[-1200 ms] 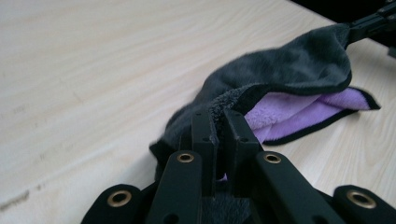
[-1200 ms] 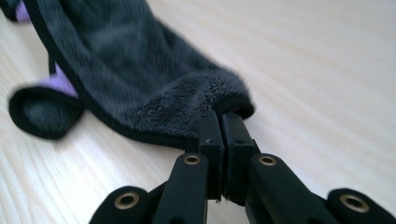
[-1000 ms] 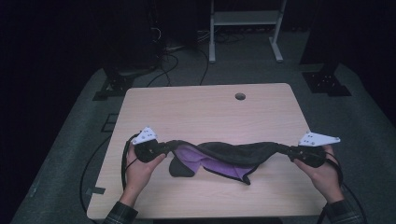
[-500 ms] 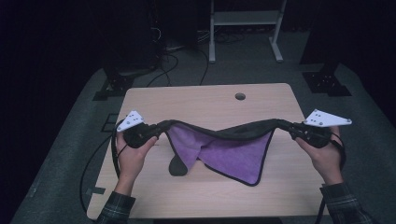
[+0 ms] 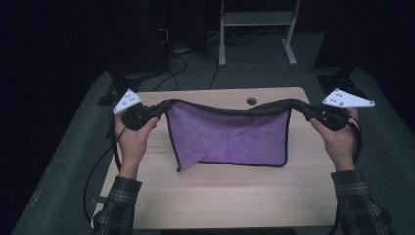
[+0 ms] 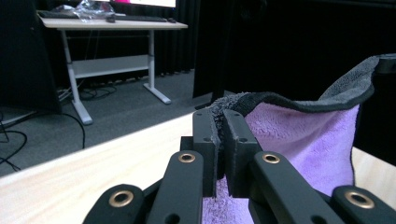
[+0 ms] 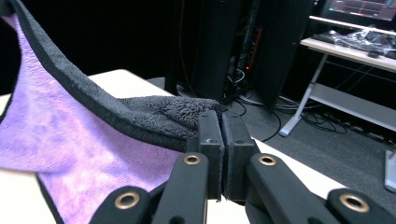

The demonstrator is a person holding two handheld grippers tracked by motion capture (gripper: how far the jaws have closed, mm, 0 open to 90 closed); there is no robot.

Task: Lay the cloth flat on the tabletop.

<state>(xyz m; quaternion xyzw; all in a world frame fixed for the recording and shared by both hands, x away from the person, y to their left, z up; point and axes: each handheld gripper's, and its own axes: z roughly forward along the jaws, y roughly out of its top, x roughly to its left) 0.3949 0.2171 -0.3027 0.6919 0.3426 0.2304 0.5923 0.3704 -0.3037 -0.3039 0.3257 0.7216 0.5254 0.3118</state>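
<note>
Above the desk (image 5: pixel 220 200), a purple cloth (image 5: pixel 230 134) hung stretched between both grippers. The left gripper (image 5: pixel 159 111) and right gripper (image 5: pixel 306 110) each had fingers clamped on a top corner.

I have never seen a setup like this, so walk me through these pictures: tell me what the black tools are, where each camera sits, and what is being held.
There is no robot arm here. A person holds a hand-operated clamp in each hand: the left gripper and the right gripper. Each has two black jaws and a grey three-cornered plate on top.

The high view comes from a fixed camera above, looking down on the wooden table. The two gripper views come from cameras riding on the tools, looking along their jaws.

Both grippers are shut on the upper corners of one cloth, purple on one side, dark grey on the other. It hangs stretched between them, lifted above the table; whether its lower edge touches the wood I cannot tell.
</note>
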